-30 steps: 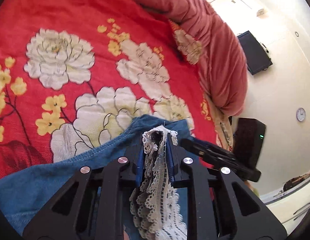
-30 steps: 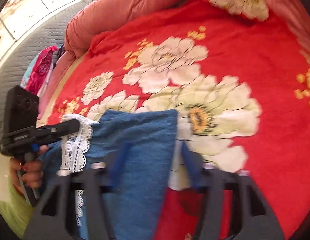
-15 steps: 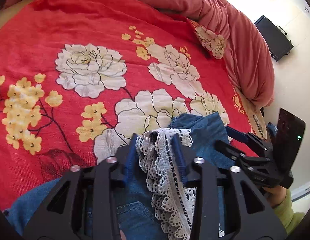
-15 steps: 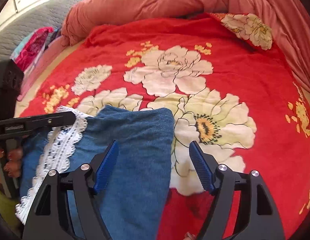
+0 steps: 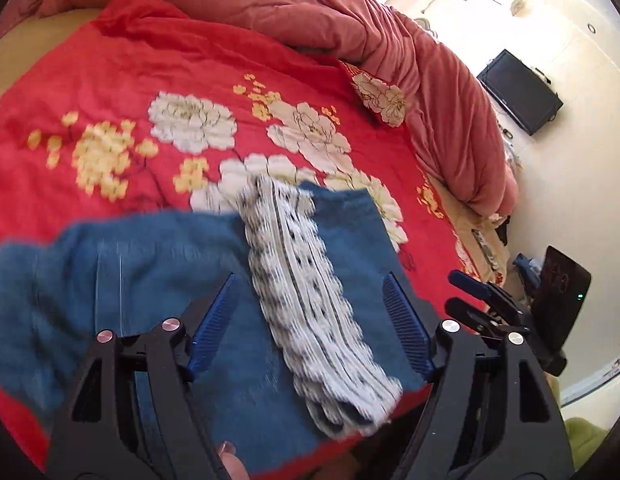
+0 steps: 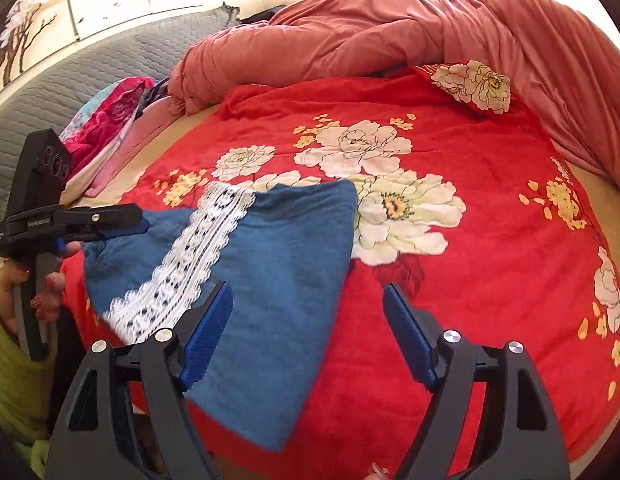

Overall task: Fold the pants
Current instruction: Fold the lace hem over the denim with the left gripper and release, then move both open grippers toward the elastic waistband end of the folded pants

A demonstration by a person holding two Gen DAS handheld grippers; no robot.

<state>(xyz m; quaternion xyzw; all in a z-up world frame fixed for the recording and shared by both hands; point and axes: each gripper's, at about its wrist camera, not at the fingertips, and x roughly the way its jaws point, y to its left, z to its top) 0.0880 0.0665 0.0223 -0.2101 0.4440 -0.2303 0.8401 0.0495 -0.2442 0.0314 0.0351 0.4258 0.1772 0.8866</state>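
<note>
While both tools hang above the bed (image 6: 489, 240), the blue pants (image 6: 278, 264) lie folded on the red flowered cover (image 5: 110, 92) near its front edge. Seen from the right wrist, the pants' long axis runs from the front edge up toward the big white flower, the straight far hem pointing at the heaped pink quilt (image 6: 389, 36). A white lace strip (image 6: 190, 256) runs lengthwise along the left part of the fabric; the left wrist view shows it blurred (image 5: 302, 292), slanting from the far hem down toward the front edge.

The left gripper (image 5: 310, 320) has its jaws spread wide, empty, with the lace below the gap. The right gripper (image 6: 308, 332) is likewise released, its left pad (image 6: 208, 332) over the denim and its right pad over bare cover.
</note>
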